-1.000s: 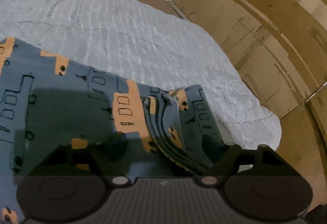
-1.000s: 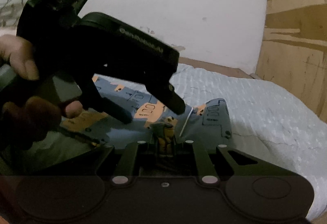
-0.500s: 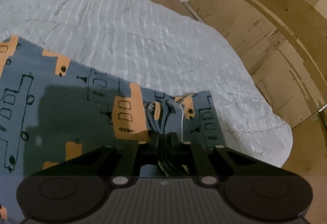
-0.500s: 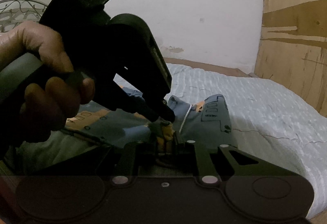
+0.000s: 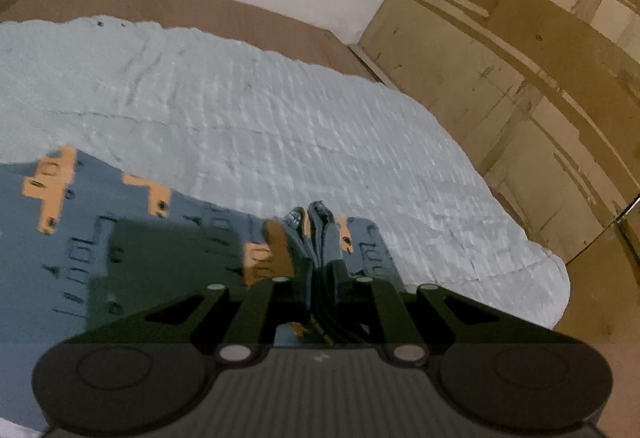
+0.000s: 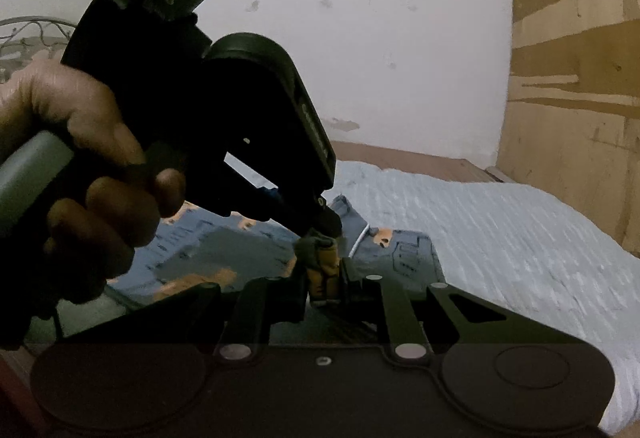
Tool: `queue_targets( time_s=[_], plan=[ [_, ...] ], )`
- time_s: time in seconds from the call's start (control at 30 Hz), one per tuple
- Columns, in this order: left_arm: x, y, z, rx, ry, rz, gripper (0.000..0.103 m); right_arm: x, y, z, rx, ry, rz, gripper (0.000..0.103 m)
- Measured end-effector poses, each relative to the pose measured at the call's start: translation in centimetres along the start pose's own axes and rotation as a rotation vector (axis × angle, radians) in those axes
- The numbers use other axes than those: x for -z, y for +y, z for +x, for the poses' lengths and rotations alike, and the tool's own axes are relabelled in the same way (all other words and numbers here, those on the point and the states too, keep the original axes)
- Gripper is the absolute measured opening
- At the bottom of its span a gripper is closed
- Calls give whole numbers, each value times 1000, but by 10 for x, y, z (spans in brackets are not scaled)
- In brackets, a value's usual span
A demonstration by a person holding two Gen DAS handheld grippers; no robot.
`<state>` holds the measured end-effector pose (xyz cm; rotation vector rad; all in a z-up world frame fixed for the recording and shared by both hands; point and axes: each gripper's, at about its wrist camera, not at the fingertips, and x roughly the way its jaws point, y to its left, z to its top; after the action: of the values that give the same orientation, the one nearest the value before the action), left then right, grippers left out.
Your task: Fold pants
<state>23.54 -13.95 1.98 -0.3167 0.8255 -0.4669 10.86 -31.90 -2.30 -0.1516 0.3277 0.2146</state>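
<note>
- Pants [image 5: 168, 250], blue-grey with orange and black prints, lie spread on the pale textured bedcover [image 5: 320, 142], filling the 8 to 9 o'clock part of the left wrist view.
- Left gripper [image 5: 320, 278] has its fingers drawn close together, pinching a bunched stack of pant edges that stands up just above the tips at centre.
- Right gripper [image 6: 324, 278] is likewise pressed onto a small gathered fold of the same fabric, orange print showing between its fingers.
- In the right wrist view the left gripper [image 6: 326, 228] reaches in from 10 o'clock, its tips touching the bunch right above the right one's.
- A hand [image 6: 80, 166] grips that tool's handle at 9 o'clock.
- A wooden panel [image 5: 520, 78] stands at 2 o'clock, beside a white wall [image 6: 360, 38].
</note>
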Motion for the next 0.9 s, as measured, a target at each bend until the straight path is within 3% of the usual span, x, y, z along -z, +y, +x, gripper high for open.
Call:
queue_targets(
  time_s=[0.47,0.67,0.9],
  plan=[
    [-14,66,-80,-155,-50,40,9,-26,80,6,-225,-16,-86,17],
    [-6,106,-82,-185,-27,-1,9,-20,116,18,-300,34,-159,17],
    [7,144,-74,-153,-11,-54,9,-13,131,38,-320,96,-198,17]
  ],
)
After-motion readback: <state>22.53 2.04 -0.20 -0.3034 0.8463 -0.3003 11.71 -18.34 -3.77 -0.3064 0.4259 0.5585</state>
